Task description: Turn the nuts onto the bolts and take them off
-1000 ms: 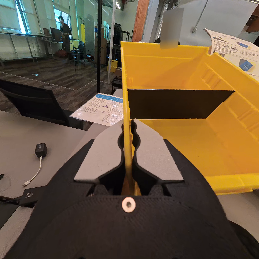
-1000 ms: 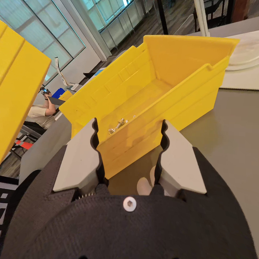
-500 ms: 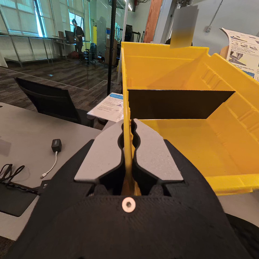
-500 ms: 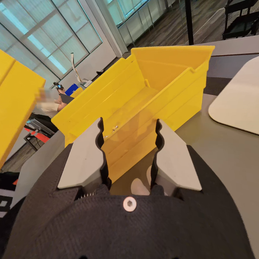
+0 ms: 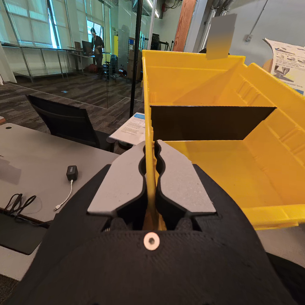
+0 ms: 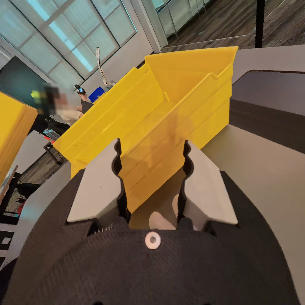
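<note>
My left gripper (image 5: pixel 150 143) is shut on the left side wall of a large yellow bin (image 5: pixel 189 72). A black divider (image 5: pixel 206 123) crosses the bin, and the near compartment shows only bare yellow floor. My right gripper (image 6: pixel 152 140) is open and empty, low over the grey table (image 6: pixel 247 173). It points at the near long wall of a smaller yellow bin (image 6: pixel 181 115). That wall hides the smaller bin's floor. No nuts or bolts show in either view. The large bin's side shows at the left edge of the right wrist view (image 6: pixel 11 128).
Left of the large bin, the table holds a black charger with a white cable (image 5: pixel 72 171) and a black pad (image 5: pixel 14 231). A black chair (image 5: pixel 66 122) and a laminated sheet (image 5: pixel 133 127) stand beyond. A seated person shows behind the smaller bin. Tip to tip, the grippers are about 45 centimeters apart.
The left gripper, still clamped on the bin wall, has swung so the chair and charger slide right in view. The right gripper has dropped lower; the small bin's floor with its nuts and bolts has gone from sight.
</note>
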A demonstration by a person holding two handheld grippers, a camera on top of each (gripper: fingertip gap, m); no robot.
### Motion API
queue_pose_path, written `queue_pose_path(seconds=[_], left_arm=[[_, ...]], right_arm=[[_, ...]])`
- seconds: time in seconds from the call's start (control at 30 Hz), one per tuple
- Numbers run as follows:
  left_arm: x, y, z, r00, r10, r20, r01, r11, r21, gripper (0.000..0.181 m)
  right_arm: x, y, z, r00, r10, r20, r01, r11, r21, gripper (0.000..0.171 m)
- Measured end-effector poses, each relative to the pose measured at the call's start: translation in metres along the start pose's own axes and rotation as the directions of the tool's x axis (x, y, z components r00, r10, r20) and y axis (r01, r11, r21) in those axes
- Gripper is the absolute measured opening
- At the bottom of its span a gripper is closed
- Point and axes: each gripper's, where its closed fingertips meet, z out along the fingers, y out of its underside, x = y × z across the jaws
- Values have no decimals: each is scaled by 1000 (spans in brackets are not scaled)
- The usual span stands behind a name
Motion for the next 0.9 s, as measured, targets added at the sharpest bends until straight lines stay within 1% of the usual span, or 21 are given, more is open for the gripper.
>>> queue_pose_path(seconds=[0.07,0.13,0.2,0.27,0.37,0.47,0.53,0.67,0.77,0.83,0.9], left_arm=[[7,-2,3,1000,3,-17,-3,1000,3,5],[17,-5,7,999,12,-40,-12,1000,6,5],[33,-8,10,997,22,-77,-21,1000,6,5],[53,-11,15,991,30,-129,-30,1000,4,5],[94,-11,24,972,35,-232,-39,999,-14,5],[144,-8,33,935,61,-348,-76,997,-28,5],[182,-2,40,902,61,-427,-90,995,-49,5],[265,18,54,819,42,-572,-118,988,-97,5],[333,38,62,749,19,-662,-144,980,-135,5],[379,55,67,699,8,-715,-171,973,-157,5],[423,73,70,650,-3,-760,-205,963,-178,5]], right_arm=[[1,-9,-1,1000,-11,-7,11,1000,6,78],[-2,-23,-15,999,-32,-13,33,999,35,80],[-13,-38,-39,998,-68,-3,68,995,70,81],[-28,-51,-73,993,-117,-8,118,988,100,79],[-44,-60,-141,982,-182,-43,186,975,123,79],[-42,-58,-220,975,-192,-112,210,961,178,75],[-35,-53,-275,975,-154,-162,190,953,237,74],[-13,-24,-375,947,-101,-306,194,936,292,76],[-2,-3,-441,931,-9,-364,158,911,380,83],[3,8,-482,908,26,-417,171,888,428,87],[3,14,-520,900,86,-427,166,839,518,90]])
